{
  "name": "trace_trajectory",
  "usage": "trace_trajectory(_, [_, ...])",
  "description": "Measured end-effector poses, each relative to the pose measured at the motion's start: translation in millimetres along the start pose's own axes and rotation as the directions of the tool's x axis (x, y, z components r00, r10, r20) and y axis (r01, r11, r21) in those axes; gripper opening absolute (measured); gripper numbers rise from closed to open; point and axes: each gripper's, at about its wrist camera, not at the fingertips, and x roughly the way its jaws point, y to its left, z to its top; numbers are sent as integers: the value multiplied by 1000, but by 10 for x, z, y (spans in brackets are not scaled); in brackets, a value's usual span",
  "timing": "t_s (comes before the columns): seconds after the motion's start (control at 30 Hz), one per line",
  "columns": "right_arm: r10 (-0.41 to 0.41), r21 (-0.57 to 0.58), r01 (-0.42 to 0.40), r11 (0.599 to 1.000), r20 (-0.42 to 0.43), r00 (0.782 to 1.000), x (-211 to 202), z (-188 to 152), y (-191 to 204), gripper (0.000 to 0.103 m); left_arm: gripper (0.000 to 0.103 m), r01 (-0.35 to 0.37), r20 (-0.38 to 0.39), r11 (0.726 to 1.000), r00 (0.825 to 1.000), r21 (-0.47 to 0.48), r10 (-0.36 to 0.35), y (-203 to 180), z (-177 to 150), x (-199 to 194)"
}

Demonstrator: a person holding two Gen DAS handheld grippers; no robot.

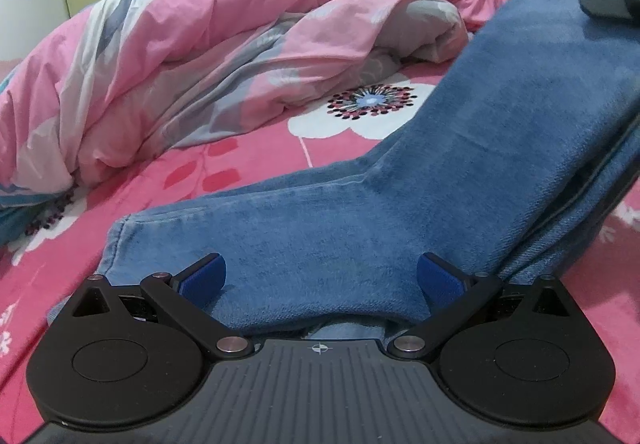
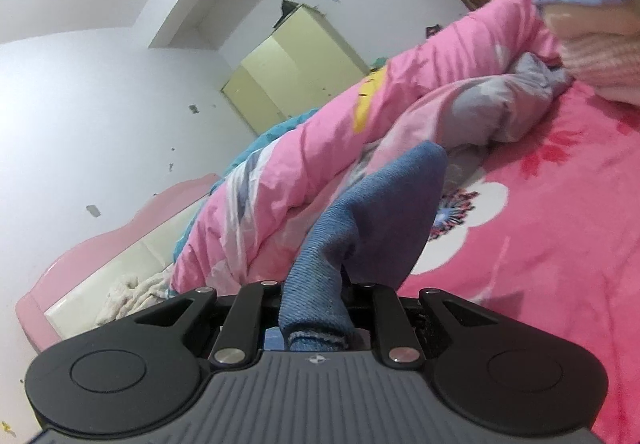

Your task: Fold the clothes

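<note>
Nearest the lens on the left side, the left gripper [image 1: 322, 276] has its jaws spread wide, blue pads apart, with the hem end of the jeans [image 1: 360, 228] lying between them but not pinched, so nothing is held there. Over on the right side, the right gripper [image 2: 316, 300] is drawn in narrow and clamped on a bunched end of the same jeans [image 2: 360, 228], the denim rising in a peak out of the jaws. In the left view the trouser leg climbs from the bed [image 1: 248, 160] up toward the far right, where a dark gripper tip sits against the raised cloth. The step in hand looks like the lengthwise fold: one end lifted to be carried over the end that lies flat. The next move, by my reading, calls for the left jaws to pin or pinch the near hem while the right hand brings its end across and lays it square. Beyond the jeans lies a rumpled pink quilt [image 1: 192, 56], and a stack of folded clothes [image 2: 592, 44] at the far right. No containers show; a pale green wardrobe [image 2: 288, 80] stands shut against the far wall.
</note>
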Motion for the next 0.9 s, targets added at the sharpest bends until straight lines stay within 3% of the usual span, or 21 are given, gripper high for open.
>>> trace_trajectory(0.23, [21,-51,-22,998,-11,1000,202,83,343,15,103,63,23,997,998,-49,-62,162,-23,-60])
trace_trajectory(0.43, [32,-76,-33,997,-16,999,386,174,568,15,103,68,120,994,991,-81,-58,352,-5,-259])
trace_trajectory(0.53, [41,-96,-43,994,-26,999,490,163,711,15,103,55,89,993,995,-103,-46,435,-46,-168])
trace_trajectory(0.63, [52,-122,-57,991,-46,998,617,131,855,14,103,99,69,986,994,-136,-90,520,-134,-103])
trace_trajectory(0.77, [71,-162,-82,983,-71,995,818,59,1054,14,103,114,120,984,988,-138,-97,606,-189,-193])
trace_trajectory(0.9, [76,-189,-97,977,-112,991,1049,-29,1207,13,103,120,212,968,975,-220,-73,858,-249,-402])
